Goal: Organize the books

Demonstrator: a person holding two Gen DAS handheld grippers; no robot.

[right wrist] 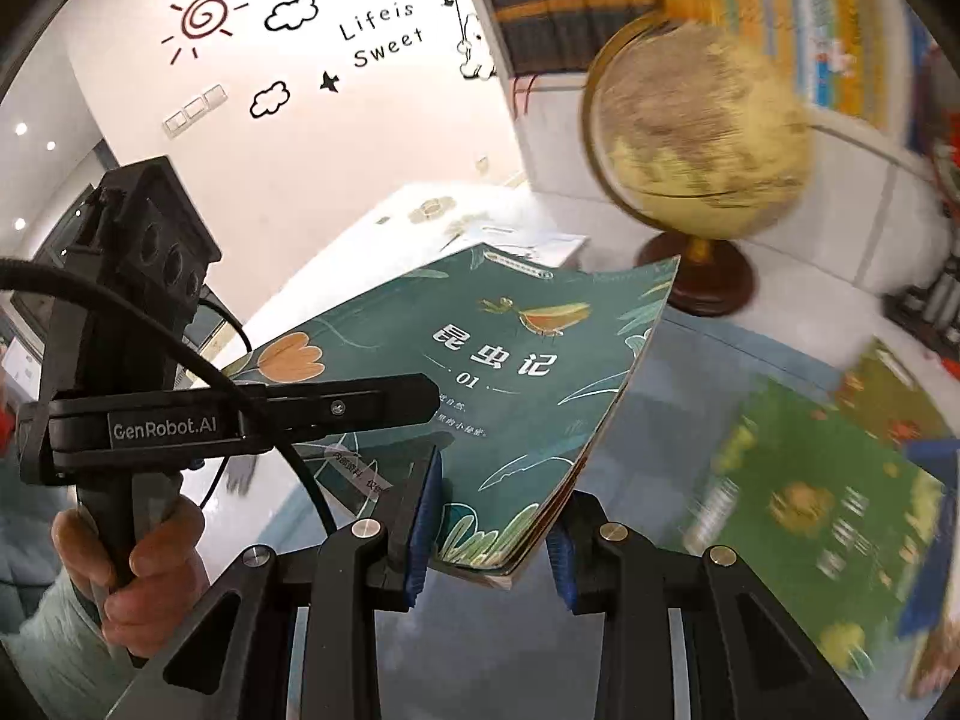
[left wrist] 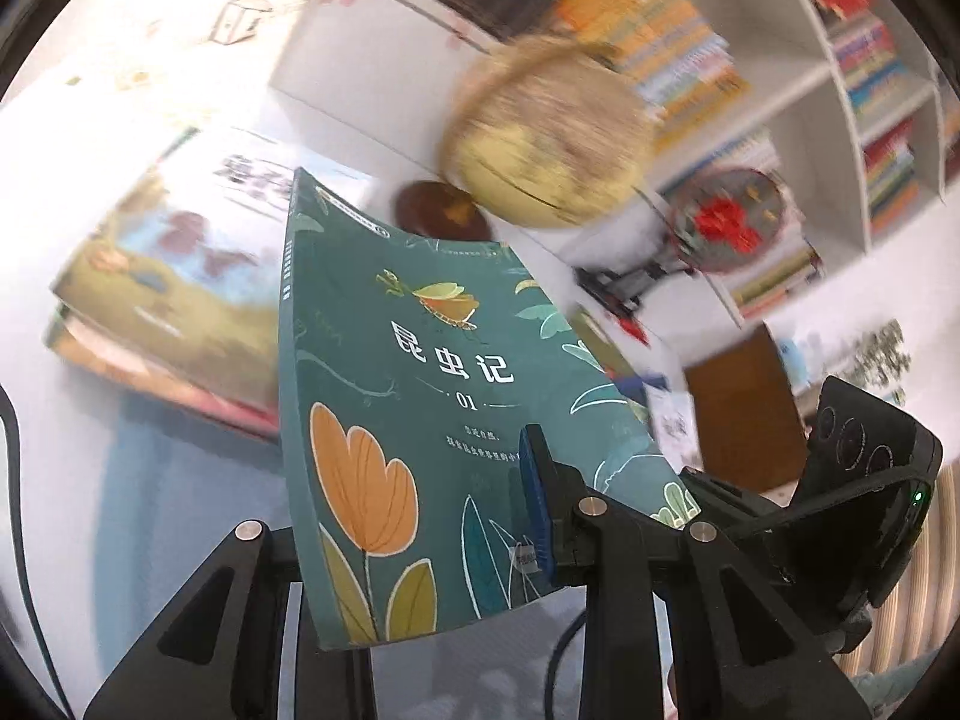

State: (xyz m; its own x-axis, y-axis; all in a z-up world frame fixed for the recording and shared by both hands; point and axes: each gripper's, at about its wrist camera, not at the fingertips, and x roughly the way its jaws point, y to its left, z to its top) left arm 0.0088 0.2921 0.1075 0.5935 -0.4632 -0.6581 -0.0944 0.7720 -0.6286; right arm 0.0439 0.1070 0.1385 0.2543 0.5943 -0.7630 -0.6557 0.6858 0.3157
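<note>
A dark green paperback [left wrist: 420, 372] with an orange flower and white title hangs tilted above the table, gripped from two sides. My left gripper [left wrist: 414, 510] is shut on its lower edge: one blue pad [left wrist: 534, 504] presses on the cover and the other finger is hidden behind the book. In the right wrist view the same book [right wrist: 516, 360] has its near corner between the blue pads of my right gripper [right wrist: 492, 534], which is shut on it. The left gripper [right wrist: 384, 399] reaches across the cover from the left, held by a hand [right wrist: 132, 546].
A tan globe [right wrist: 696, 126] on a brown base stands just behind the book, also in the left view [left wrist: 546, 132]. A stack of picture books [left wrist: 168, 288] lies left on the table. A green picture book [right wrist: 810, 498] lies right. Filled white bookshelves [left wrist: 870, 120] line the back.
</note>
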